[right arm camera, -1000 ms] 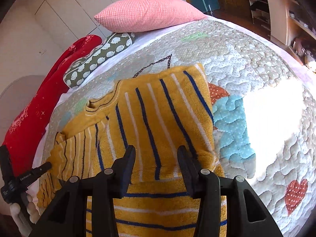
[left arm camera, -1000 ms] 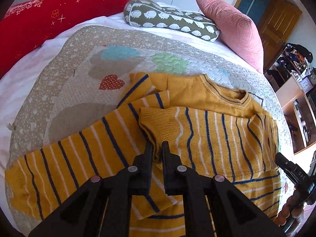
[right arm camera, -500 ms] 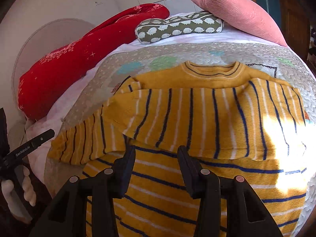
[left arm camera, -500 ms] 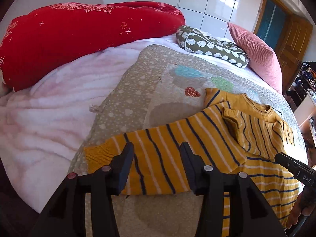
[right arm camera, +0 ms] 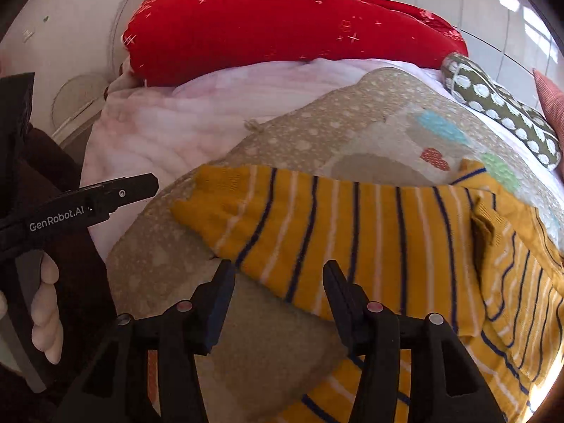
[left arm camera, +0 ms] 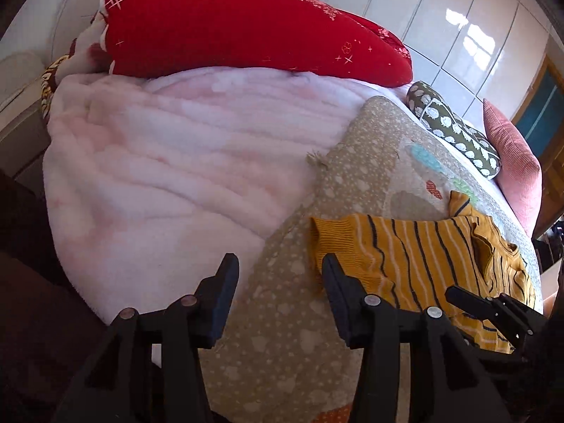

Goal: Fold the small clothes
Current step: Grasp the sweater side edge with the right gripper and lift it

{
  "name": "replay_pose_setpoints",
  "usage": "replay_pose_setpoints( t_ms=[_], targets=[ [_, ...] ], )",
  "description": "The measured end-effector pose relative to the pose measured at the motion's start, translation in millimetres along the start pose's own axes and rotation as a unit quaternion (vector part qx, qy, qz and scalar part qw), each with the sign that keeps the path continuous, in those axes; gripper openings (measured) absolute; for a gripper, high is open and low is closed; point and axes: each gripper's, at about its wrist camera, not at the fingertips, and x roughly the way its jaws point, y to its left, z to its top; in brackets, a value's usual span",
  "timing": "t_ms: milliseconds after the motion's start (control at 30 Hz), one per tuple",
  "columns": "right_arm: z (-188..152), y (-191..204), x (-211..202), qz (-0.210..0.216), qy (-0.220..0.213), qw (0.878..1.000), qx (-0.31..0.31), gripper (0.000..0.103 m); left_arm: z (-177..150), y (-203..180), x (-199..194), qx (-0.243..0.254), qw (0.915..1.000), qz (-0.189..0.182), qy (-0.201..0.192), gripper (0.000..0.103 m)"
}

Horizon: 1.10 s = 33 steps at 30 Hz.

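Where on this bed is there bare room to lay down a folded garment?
Free: the pink blanket, between the red bolster and the quilt; also the quilt's near corner below the sweater sleeve. Crowded: the far side, with the sweater and pillows.

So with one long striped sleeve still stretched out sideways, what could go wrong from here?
1. The mustard-yellow knit sweater with navy and white stripes has its cuff near the edge of the beige quilted mat; a pull could drag it off.
2. The open right hand-held gripper straddles the sleeve's lower edge, so it may pinch mat as well as knit.
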Motion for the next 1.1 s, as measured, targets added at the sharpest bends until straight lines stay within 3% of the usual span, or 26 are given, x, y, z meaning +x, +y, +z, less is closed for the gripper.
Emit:
replay_pose_setpoints(
  t_ms=[200, 300, 367, 400, 433, 600, 733, 900, 1000, 1100],
  targets=[
    [32, 53, 45, 0.028, 0.022, 0.997, -0.067, 0.056, -14, 39, -6, -0.054, 0.9984, -0.009, 0.008, 0.048],
    [38, 70, 66, 0.001, 0.036, 0.994, -0.106, 0.058, -23, 51, -7, -0.074, 0.997, -0.017, 0.016, 0.048],
    [43, 72, 75, -0.022, 0.049, 0.993, -0.108, 0.023, -27, 55, -8, -0.078, 0.9966, -0.02, 0.019, 0.048],
    [49, 70, 73, -0.027, 0.05, 0.993, -0.1, 0.013, -28, 56, -9, -0.079, 0.9964, -0.024, 0.018, 0.048],
    [56, 67, 68, -0.027, 0.046, 0.995, -0.09, 0.01, -29, 56, -11, -0.08, 0.9962, -0.03, 0.018, 0.048],
    [110, 47, -4, 0.0, -0.033, 0.999, -0.026, 0.01, -24, 44, -10, -0.089, 0.991, -0.098, 0.024, 0.056],
    [156, 29, -83, 0.023, -0.117, 0.993, 0.014, 0.01, -18, 21, -8, -0.088, 0.9852, -0.145, 0.027, 0.056],
    [183, -5, -157, -0.01, -0.183, 0.982, 0.052, 0.01, -17, -19, -16, -0.065, 0.9782, -0.197, 0.015, 0.065],
    [183, -33, -186, -0.027, -0.192, 0.978, 0.079, 0.01, -18, -45, -13, -0.07, 0.9624, -0.261, 0.023, 0.073],
    [174, -60, -205, -0.048, -0.193, 0.975, 0.097, 0.01, -15, -83, 0, -0.07, 0.9392, -0.332, 0.05, 0.077]
  ],
)
